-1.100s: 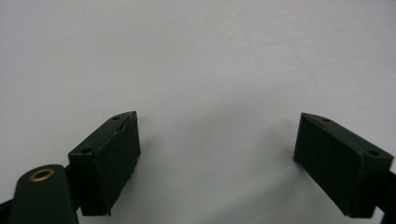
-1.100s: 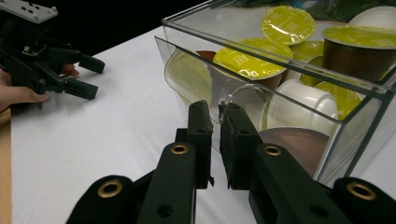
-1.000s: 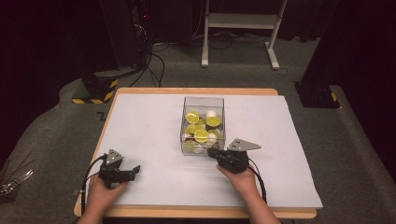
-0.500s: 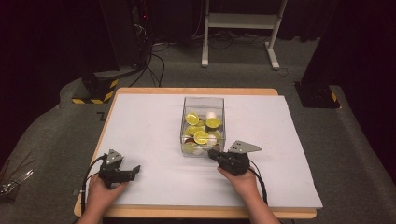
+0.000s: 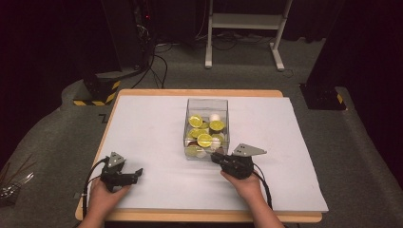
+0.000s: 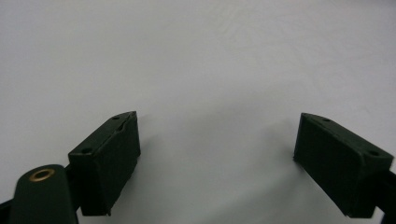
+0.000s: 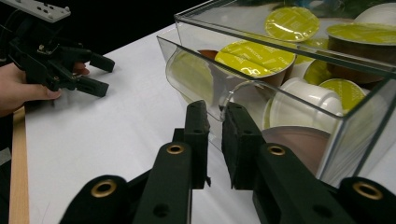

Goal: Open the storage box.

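A clear plastic box [image 5: 206, 102] stands mid-table, holding several coffee capsules [image 5: 205, 140] with yellow-green lids and some white ones. My right gripper [image 5: 215, 156] lies at the box's near right corner, its tips almost at the wall. In the right gripper view the right gripper [image 7: 215, 116] points at the box wall [image 7: 187, 46]. Its jaws have just been opening and stand a narrow gap apart with nothing between them. Capsules [image 7: 254, 53] show through the wall. My left gripper [image 5: 138, 173] rests at the near left on the white sheet, open and empty [image 6: 217, 149]; it is also seen from the right gripper's camera [image 7: 100, 74].
A white sheet [image 5: 142, 123] covers the wooden table [image 5: 190, 216]. Beyond the far edge are a black stand with a yellow-striped base [image 5: 102, 90], cables on the floor [image 5: 159, 61] and a white frame's legs [image 5: 275, 52]. Bare sheet lies left and right of the box.
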Demonstrator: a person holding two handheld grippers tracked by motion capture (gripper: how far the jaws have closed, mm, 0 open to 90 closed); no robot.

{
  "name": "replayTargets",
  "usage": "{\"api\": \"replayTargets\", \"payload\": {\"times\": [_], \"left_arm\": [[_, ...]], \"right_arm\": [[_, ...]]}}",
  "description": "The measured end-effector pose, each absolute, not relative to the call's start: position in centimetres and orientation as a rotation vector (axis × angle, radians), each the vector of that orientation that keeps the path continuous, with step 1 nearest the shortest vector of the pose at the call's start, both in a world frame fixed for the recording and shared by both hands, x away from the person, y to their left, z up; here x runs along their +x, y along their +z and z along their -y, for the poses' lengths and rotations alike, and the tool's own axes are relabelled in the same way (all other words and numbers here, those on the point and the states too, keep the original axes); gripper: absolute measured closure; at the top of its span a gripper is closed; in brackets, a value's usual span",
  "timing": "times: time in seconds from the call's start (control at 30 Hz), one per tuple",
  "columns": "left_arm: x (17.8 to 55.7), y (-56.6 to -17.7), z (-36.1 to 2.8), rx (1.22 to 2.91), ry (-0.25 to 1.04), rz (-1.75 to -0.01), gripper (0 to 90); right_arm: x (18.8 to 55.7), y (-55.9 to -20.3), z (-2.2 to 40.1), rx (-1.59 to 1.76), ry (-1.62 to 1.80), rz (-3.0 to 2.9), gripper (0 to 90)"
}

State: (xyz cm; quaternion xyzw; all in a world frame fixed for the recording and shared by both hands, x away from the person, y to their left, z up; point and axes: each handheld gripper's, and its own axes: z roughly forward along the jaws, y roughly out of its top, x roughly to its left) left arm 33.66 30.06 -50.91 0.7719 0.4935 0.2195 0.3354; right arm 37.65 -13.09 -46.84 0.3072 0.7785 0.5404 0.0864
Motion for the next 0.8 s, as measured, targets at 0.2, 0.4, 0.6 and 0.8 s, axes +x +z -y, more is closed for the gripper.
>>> {"api": "replayTargets", "payload": {"times": [0.2, 0.4, 0.6, 0.8], "left_arm": [[33.66, -50.91, -30.06, 2.013, 0.573, -1.287, 14.5], [33.65, -50.91, -30.04, 2.013, 0.572, -1.288, 14.5], [33.65, -50.91, -30.04, 2.013, 0.572, -1.288, 14.5], [33.64, -50.91, -30.04, 2.013, 0.572, -1.288, 14.5]], "right_arm": [[37.94, -46.77, 12.8, 0.894, 1.608, -2.331, 77.5], [38.05, -46.83, 12.83, 0.893, 1.62, -2.334, 79.6], [37.95, -46.75, 13.07, 0.891, 1.619, -2.337, 81.7], [37.69, -46.78, 13.28, 0.881, 1.636, -2.347, 82.7]]}}
